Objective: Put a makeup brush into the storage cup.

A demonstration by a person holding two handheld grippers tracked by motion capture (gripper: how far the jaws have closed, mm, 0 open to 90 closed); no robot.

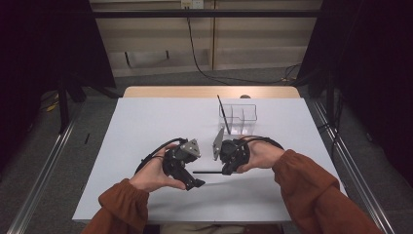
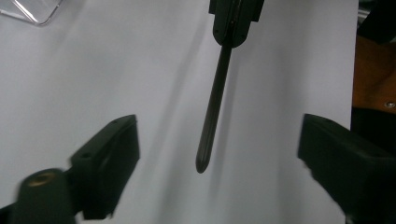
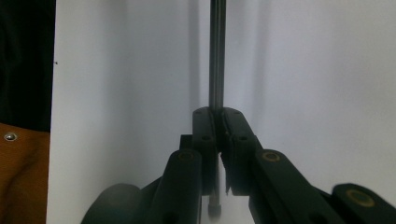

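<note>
The table presented a smooth, matt white top. The organiser appeared as clear, glossy plastic. The pen had a dark, semi-gloss finish. Both sleeves were rust-coloured cloth.

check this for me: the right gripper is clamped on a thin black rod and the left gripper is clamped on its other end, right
Not quite. The right gripper is clamped on the thin black rod, but the left gripper is not: in the left gripper view its jaws stand apart on either side of the rod's free end, not touching it.
</note>
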